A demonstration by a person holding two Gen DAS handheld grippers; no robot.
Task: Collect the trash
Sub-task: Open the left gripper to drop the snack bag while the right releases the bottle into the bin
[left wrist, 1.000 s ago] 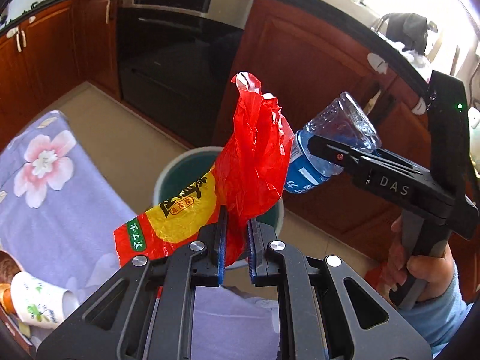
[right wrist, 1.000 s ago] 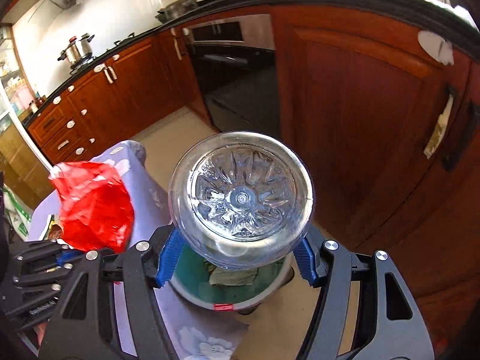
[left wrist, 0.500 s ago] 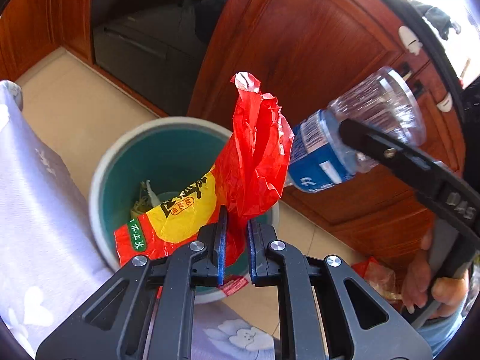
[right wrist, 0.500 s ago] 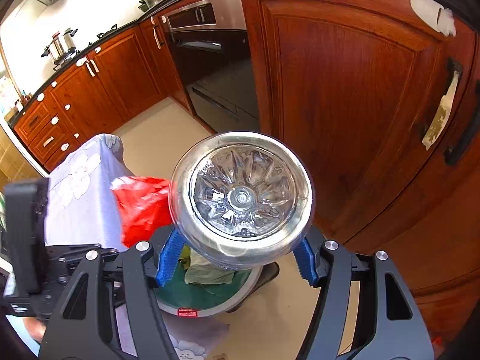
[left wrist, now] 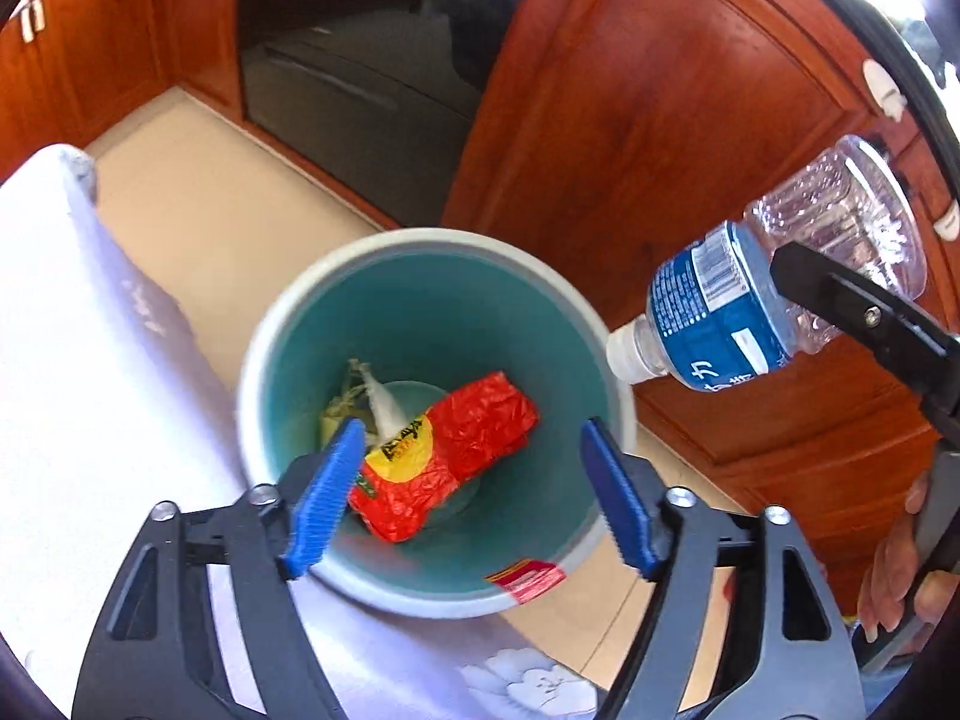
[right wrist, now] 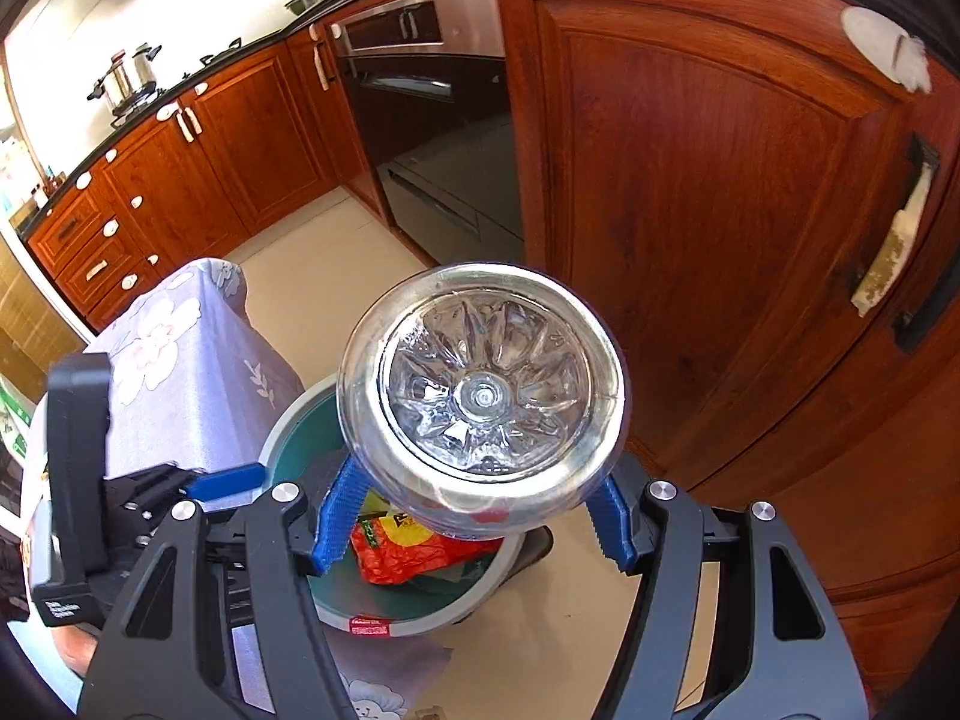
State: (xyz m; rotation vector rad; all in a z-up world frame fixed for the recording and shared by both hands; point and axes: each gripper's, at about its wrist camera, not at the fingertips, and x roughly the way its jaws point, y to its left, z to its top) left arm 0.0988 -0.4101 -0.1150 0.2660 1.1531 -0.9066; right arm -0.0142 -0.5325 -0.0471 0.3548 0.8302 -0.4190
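The red snack wrapper [left wrist: 447,453] lies inside the teal bin [left wrist: 420,252], on the bottom among some pale scraps [left wrist: 360,396]. My left gripper [left wrist: 468,492] hangs over the bin mouth with its blue pads [left wrist: 321,498] spread wide and nothing between them.

The plastic bottle [left wrist: 780,276] is my other piece of trash. My right gripper [right wrist: 474,516] clamps it around the body, base toward the camera, white cap [left wrist: 627,351] pointing down and inward. From the left wrist view the cap sits right at the bin's right-hand rim, tilted toward the opening, while most of the bottle seems to hang outside it, over the floor [left wrist: 228,216] by the wooden cabinet door [left wrist: 630,120].

To drop it well, I judge I should carry the bottle further in over the middle of the opening before releasing, and tip it cap-down so it slides in rather than catching the rim and bouncing out. A light, empty-looking bottle like this can skip off an edge easily. I would also draw the left gripper back toward the flowered tablecloth [right wrist: 180,372] so the two tools do not knock together above the bin.
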